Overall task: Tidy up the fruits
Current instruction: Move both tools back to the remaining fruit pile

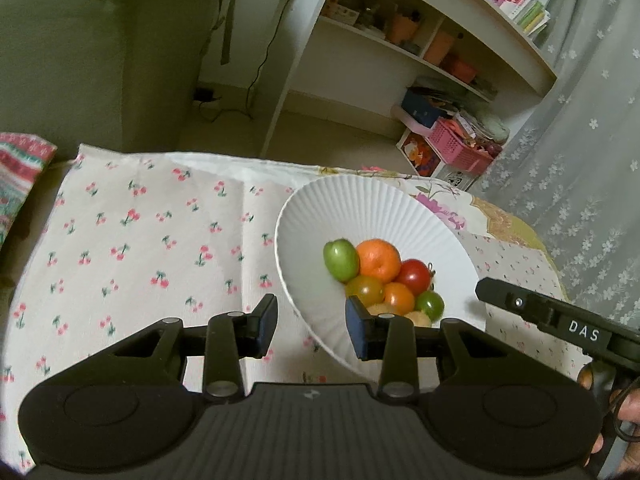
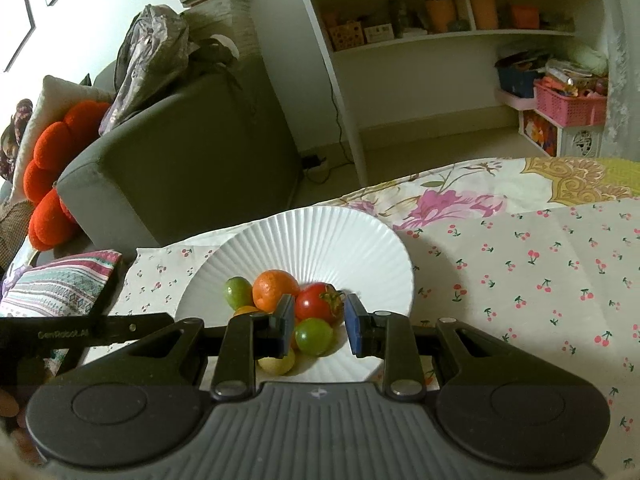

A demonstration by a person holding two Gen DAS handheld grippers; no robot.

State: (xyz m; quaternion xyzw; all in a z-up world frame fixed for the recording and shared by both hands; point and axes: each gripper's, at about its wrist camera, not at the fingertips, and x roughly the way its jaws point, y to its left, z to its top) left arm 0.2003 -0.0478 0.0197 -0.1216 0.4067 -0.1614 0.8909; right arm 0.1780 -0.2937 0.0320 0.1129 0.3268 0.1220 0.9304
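Small round fruits (image 2: 280,304), orange, red and green, lie heaped in the ribbed white plate (image 2: 320,236) on the cherry-print cloth of the bench (image 2: 540,280). The right tongs (image 2: 320,330), narrowly parted and empty, angle down over the pile; a nudge may scatter it. The left tongs (image 1: 310,328), likewise parted and empty, straddle the plate's rim.

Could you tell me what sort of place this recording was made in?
Most likely a home living room: a grey sofa, a white shelf unit full of household clutter, and a cherry-print tablecloth.
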